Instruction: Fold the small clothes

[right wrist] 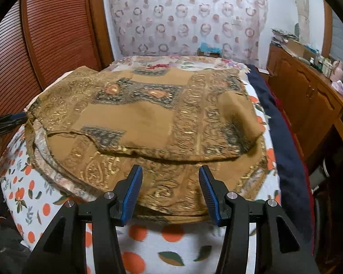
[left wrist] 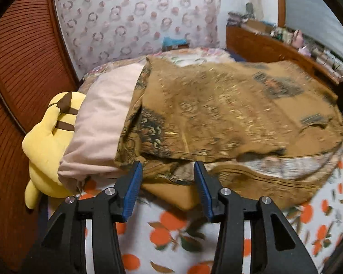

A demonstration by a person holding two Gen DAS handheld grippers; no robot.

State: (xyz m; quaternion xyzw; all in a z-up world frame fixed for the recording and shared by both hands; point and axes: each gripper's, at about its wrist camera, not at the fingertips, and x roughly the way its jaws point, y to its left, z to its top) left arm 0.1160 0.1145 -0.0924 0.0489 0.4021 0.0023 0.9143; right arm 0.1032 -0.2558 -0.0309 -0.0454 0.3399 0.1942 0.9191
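A brown garment with gold and dark patterned bands (left wrist: 217,114) lies spread on a bed, its top layer folded over a lower layer. My left gripper (left wrist: 168,164) is open at the garment's near left corner, and its blue pads do not press on the cloth. In the right wrist view the same garment (right wrist: 148,118) fills the middle of the bed. One flap is turned over at its right side. My right gripper (right wrist: 170,168) hangs open just above the near hem with nothing held.
The bed sheet (left wrist: 162,228) is white with an orange-fruit print. A yellow plush toy (left wrist: 48,141) and a pale pink pillow (left wrist: 100,125) lie left of the garment. A louvred wooden door (left wrist: 16,68) stands left. A navy blanket (right wrist: 285,148) and wooden cabinet (right wrist: 308,96) lie right.
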